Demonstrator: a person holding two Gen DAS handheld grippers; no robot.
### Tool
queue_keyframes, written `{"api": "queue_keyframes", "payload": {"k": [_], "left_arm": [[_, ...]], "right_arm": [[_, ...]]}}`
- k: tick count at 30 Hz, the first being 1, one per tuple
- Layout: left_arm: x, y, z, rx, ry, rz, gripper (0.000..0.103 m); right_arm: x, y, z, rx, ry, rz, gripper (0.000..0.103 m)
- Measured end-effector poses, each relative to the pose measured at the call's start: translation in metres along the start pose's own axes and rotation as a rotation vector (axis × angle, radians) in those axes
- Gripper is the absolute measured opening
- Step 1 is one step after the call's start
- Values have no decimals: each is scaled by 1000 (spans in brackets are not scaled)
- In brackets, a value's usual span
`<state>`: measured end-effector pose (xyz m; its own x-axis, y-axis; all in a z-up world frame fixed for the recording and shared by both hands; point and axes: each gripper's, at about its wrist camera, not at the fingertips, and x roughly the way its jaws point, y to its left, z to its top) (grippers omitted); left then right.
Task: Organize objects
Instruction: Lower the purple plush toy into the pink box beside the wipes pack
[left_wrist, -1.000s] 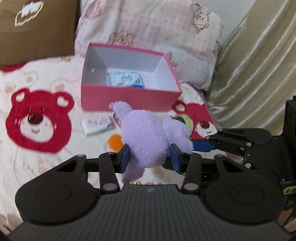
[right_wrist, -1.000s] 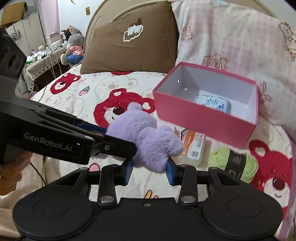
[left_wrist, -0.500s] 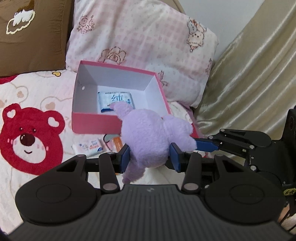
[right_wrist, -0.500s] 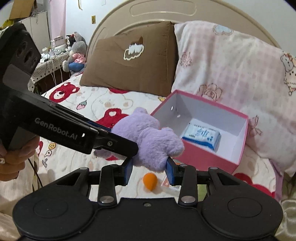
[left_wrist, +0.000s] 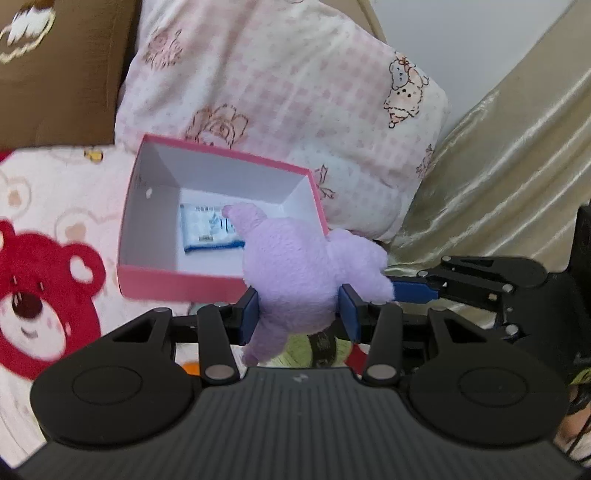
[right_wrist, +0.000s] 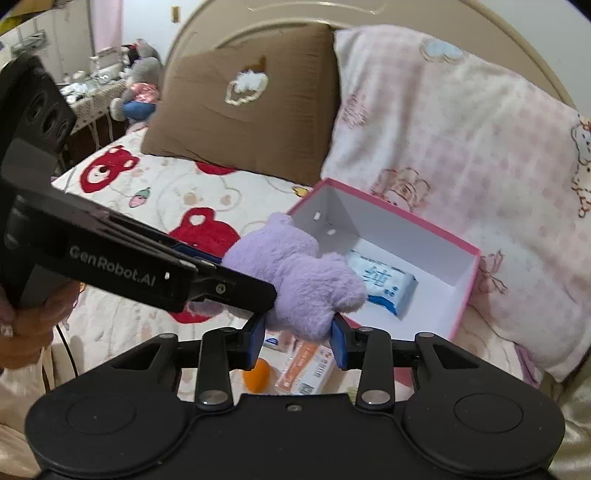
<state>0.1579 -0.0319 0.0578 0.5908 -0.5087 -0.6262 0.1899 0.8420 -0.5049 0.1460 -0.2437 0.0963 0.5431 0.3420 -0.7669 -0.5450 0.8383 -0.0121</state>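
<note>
Both claws grip one purple plush toy: the left claw and the right claw each pinch it at lower centre of frame, above the near edge of the one pink box. The step looks like carrying it in; next comes lowering it beside the single wipes packet and letting go. Left on the bed: one orange ball, one orange-striped carton, one green yarn ball.

Behind the purple plush toy: the near-right corner of the pink box and part of the white-and-blue packet, print on it too blurred to read. Under the left gripper: green yarn and an orange ball, mostly covered. Under the right gripper: an orange-and-white carton, label illegible. Cut off at the left edge: a hand.
</note>
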Motion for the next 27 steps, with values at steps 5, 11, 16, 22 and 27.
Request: {"api": "queue_keyframes", "payload": {"k": [5,11,16,22,27], "left_arm": [[22,14,16,-19,44,-6,43],[48,19,32,-25,46,-12,43],[75,22,46,-37,82,18,43],[114,36,55,-56,146,72,43],[138,48,60,-53,182,85,43]], "right_arm": [[17,-14,4,15,-11,23,43],[31,-32,-1,32,-80,-7,43],[51,-54,1,74,-87,27,43],[85,-84,1,169,-46,75,43],[114,-90,16,133,62,66,43]]}}
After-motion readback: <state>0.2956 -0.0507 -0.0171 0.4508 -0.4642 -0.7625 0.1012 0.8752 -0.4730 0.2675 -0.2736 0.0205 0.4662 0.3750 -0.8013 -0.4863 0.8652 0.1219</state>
